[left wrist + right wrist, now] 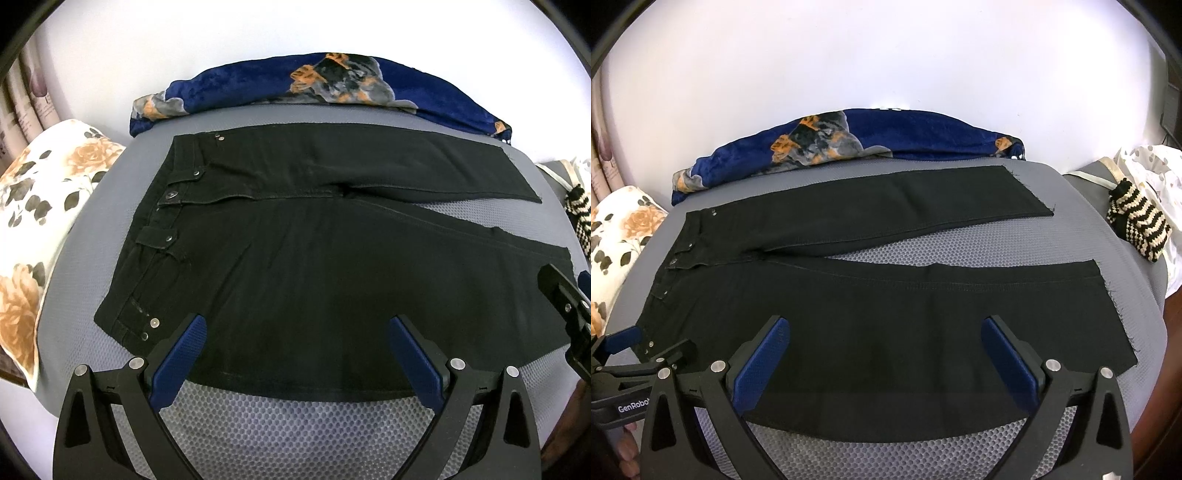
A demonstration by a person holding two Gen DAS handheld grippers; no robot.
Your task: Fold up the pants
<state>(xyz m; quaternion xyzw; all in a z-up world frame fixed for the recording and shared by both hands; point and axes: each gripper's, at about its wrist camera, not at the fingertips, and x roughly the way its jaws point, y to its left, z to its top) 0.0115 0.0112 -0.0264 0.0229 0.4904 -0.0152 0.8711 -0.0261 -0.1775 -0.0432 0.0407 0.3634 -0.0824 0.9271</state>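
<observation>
Bed: grey mesh cover, blanket along far edge, pillow left.

Pants lie flat and unfolded across bed, waistband left, legs splayed right, gap between legs.

Your left gripper hovers over near leg by hip, fingers wide apart, empty.

Your right gripper hovers over near leg toward hem, also spread, empty.

Step, by my read: first fold not yet begun. Next: pinch near edge with both, carry near leg onto far leg.

Ahead of me: plain white wall, brightly lit. Grey mesh-textured mattress under my view. Blue velvet blanket bunched along far edge against wall. Floral pillow at my left, curtain behind it. Striped knit piece at right.
</observation>
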